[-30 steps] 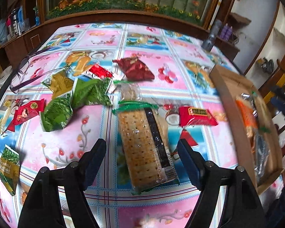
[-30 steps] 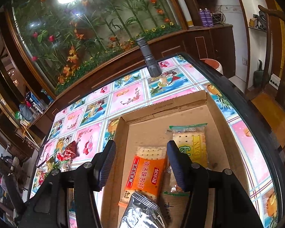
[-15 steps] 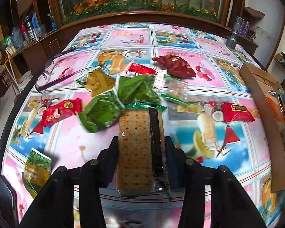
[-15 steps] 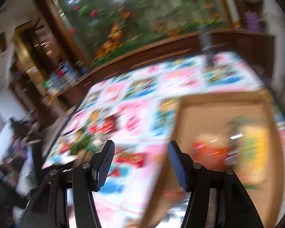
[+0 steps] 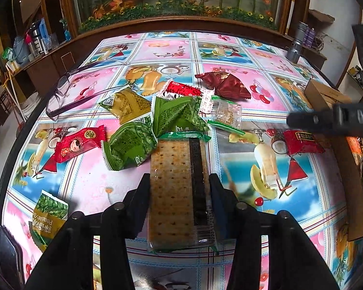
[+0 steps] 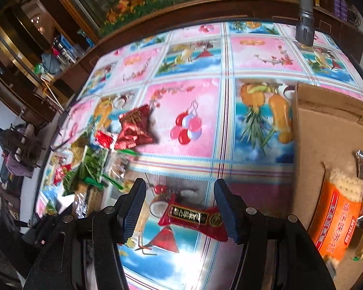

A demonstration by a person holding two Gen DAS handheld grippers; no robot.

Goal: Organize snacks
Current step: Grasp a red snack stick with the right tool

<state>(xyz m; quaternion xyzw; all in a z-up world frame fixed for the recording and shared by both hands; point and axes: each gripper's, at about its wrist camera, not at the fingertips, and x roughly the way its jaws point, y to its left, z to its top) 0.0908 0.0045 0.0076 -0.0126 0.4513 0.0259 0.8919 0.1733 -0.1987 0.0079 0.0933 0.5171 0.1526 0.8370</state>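
Note:
My left gripper [image 5: 179, 191] is shut on a long cracker packet [image 5: 179, 193] with a green end, which lies on the patterned tablecloth. Beyond it lie several snack packs: green ones [image 5: 130, 145], a gold one [image 5: 127, 105], red ones [image 5: 78, 142] and a dark red one [image 5: 225, 85]. My right gripper [image 6: 180, 200] is open, its jaws on either side of a small red snack pack [image 6: 193, 217] on the table, also in the left wrist view [image 5: 302, 141]. A cardboard box [image 6: 326, 133] at the right holds an orange cracker pack [image 6: 336, 220].
Purple glasses [image 5: 67, 89] lie at the left of the snack pile. A grey flashlight [image 6: 305, 26] stands at the far right of the table. A green and gold pack [image 5: 49, 217] lies near the left front edge. A wooden cabinet with a planted glass case runs behind the table.
My left gripper closed onto the cracker packet. My right gripper swung left out of the box and came down around the small red pack.

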